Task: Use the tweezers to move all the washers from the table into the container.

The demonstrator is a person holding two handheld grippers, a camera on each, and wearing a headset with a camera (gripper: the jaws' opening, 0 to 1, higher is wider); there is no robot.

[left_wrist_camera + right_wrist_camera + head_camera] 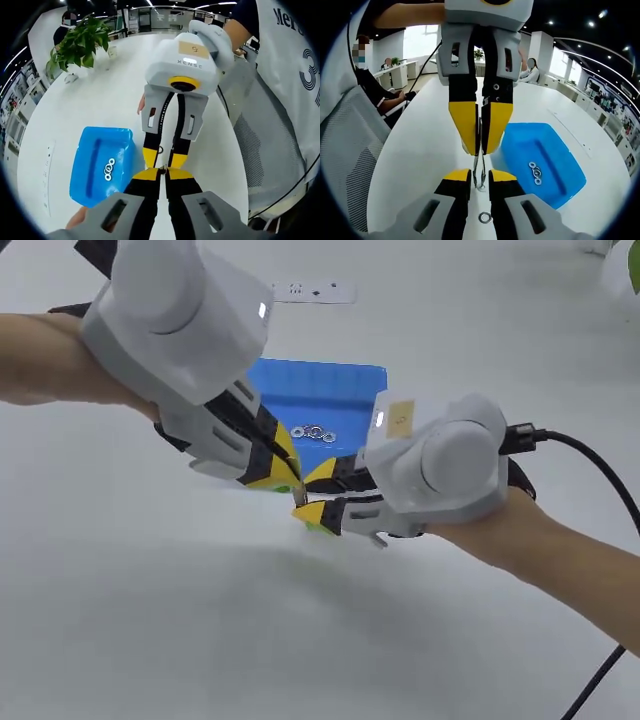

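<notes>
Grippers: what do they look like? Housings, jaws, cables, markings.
Both the left gripper and right gripper have rounded white-grey housings, black jaws and yellow tips. The right one carries a beige sticker, XENSE lettering and a black cable. Forearms are bare.

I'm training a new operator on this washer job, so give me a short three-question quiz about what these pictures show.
1. How many washers lie in the blue container?
2. True or false: in the right gripper view, one loose washer lies on the table close by the right gripper.
3. Where are the tweezers?
A: between the jaws of the left gripper, reaching toward the right gripper
B: lying inside the container
C: lying flat on the table, far from both grippers

Key: 1 three; 2 true; 3 A.
</notes>
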